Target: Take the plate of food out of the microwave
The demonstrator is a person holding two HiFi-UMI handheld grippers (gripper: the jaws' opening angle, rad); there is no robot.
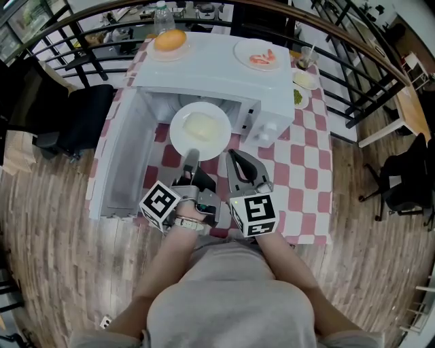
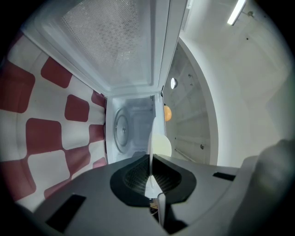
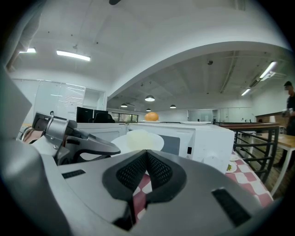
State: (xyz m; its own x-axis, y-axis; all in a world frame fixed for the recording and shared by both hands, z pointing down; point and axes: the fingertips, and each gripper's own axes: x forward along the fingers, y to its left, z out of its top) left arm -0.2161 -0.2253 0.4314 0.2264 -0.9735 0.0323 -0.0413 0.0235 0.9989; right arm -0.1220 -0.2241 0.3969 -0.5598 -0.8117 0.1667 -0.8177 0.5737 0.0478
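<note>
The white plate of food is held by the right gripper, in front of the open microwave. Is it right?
No. The left gripper holds the white plate by its rim, in front of the open microwave; the left gripper view shows the rim between its jaws.

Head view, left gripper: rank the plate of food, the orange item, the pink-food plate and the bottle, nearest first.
1. The plate of food, gripped at its rim by the left gripper, just outside the microwave.
2-3. The orange item, left on the microwave top, and the pink-food plate, right on it: too close to call.
4. The bottle, beyond the microwave, far left.
</note>
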